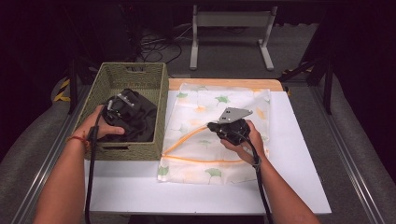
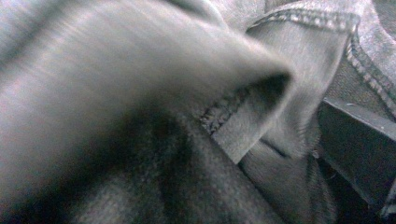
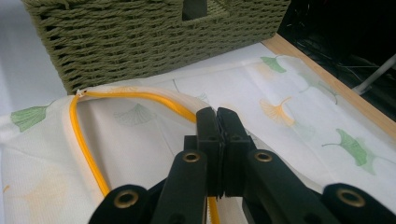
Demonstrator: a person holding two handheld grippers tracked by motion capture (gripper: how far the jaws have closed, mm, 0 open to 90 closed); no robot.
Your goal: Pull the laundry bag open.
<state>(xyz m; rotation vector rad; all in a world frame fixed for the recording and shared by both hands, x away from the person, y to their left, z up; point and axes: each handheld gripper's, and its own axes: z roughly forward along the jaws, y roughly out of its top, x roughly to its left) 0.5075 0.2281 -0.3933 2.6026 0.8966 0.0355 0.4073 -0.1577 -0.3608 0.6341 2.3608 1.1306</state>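
- 2 grippers at work: left gripper (image 1: 122,106) is down in the woven basket (image 1: 157,80), buried in the dark garment (image 1: 142,122); its jaws are hidden, so I cannot tell their state.
- Mesh laundry bag (image 1: 196,100) lies flat on the white table (image 1: 299,154), just right of the basket, long axis running away from the person.
- Right gripper (image 3: 217,122) is clamped on the orange zipper edge (image 3: 140,97), holding the bag mouth up.
- Judgement: garment must travel right, over the basket wall, into that mouth.
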